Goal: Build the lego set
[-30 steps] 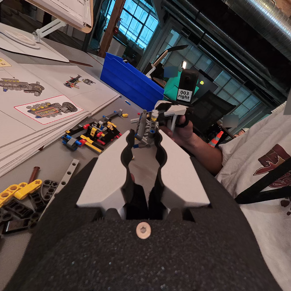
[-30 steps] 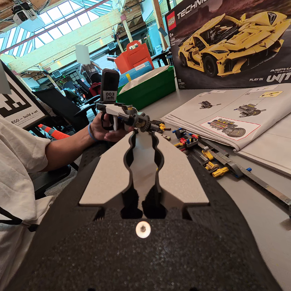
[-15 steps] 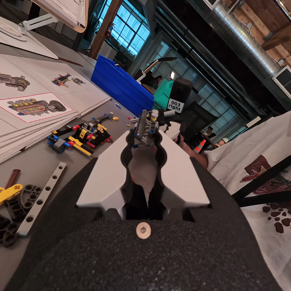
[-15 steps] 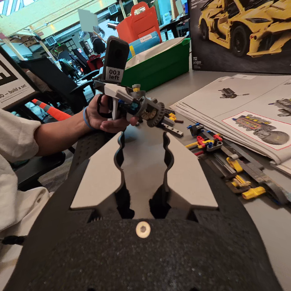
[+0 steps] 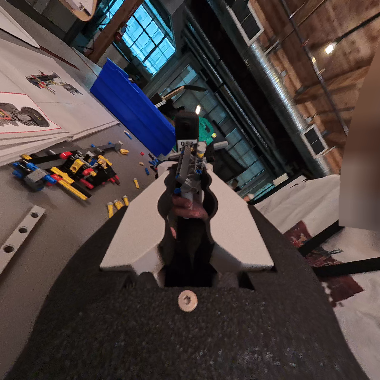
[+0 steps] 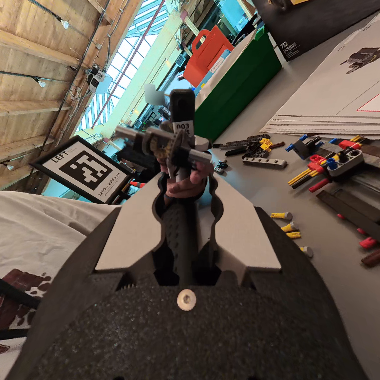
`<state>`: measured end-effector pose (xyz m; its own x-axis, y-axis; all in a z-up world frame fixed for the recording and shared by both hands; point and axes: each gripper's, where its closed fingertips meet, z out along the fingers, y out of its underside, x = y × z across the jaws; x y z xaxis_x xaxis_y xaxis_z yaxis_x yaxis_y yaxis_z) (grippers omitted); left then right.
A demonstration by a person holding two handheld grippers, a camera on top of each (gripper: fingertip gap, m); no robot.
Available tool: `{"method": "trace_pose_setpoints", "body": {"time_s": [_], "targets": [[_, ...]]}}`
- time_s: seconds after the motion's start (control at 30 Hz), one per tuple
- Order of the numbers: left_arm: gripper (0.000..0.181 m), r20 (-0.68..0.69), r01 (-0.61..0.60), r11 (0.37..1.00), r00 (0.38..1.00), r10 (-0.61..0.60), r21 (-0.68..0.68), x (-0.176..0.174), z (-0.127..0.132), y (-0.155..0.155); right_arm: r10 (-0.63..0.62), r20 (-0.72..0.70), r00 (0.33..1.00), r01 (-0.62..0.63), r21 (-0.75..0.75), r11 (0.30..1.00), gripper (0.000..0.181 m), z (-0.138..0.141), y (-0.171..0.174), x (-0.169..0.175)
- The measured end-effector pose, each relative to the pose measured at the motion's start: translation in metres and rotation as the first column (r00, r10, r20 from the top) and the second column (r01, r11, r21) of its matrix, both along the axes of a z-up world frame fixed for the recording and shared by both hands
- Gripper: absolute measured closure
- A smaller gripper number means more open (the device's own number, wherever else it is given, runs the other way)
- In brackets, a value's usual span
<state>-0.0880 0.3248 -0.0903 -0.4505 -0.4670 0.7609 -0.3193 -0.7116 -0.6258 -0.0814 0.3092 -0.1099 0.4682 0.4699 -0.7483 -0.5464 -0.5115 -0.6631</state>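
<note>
Both grippers had swung up from half a second before, tilting the table aside. The left gripper (image 5: pixel 188 176) was clamped on the grey lego assembly (image 5: pixel 190 168), held above the table (image 5: pixel 61 216). The right gripper (image 6: pixel 186 178) stood wide, nothing between its fingers, facing the assembly. Loose yellow pins (image 5: pixel 117 204) lay below.

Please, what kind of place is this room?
Probably a converted industrial loft used as a workshop: brick wall, exposed metal duct, timber ceiling, and a grey table with storage bins.
</note>
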Motion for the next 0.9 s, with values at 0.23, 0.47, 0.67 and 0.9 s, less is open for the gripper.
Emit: {"method": "trace_pose_setpoints", "body": {"time_s": [0.23,0.47,0.67,0.9], "targets": [[0.159,0.016,0.013,0.975,1.000,-0.009,-0.223,-0.008,0.007,0.021,-0.078,0.173,0.982,0.061,0.103,0.993,0.134,0.004,-0.001,0.008],[0.158,0.005,0.051,0.992,0.999,-0.051,-0.113,-0.014,0.005,0.007,-0.176,0.359,0.917,0.067,0.295,0.953,0.135,0.023,-0.010,0.023],[0.158,0.015,0.114,0.992,0.993,-0.113,-0.056,-0.017,0.006,-0.008,-0.261,0.560,0.786,-0.007,0.431,0.902,0.153,0.025,-0.021,0.014],[0.158,0.003,0.122,0.992,0.993,-0.122,-0.024,-0.017,0.003,-0.012,-0.310,0.516,0.799,0.047,0.459,0.887,0.154,0.033,-0.023,0.021]]}}
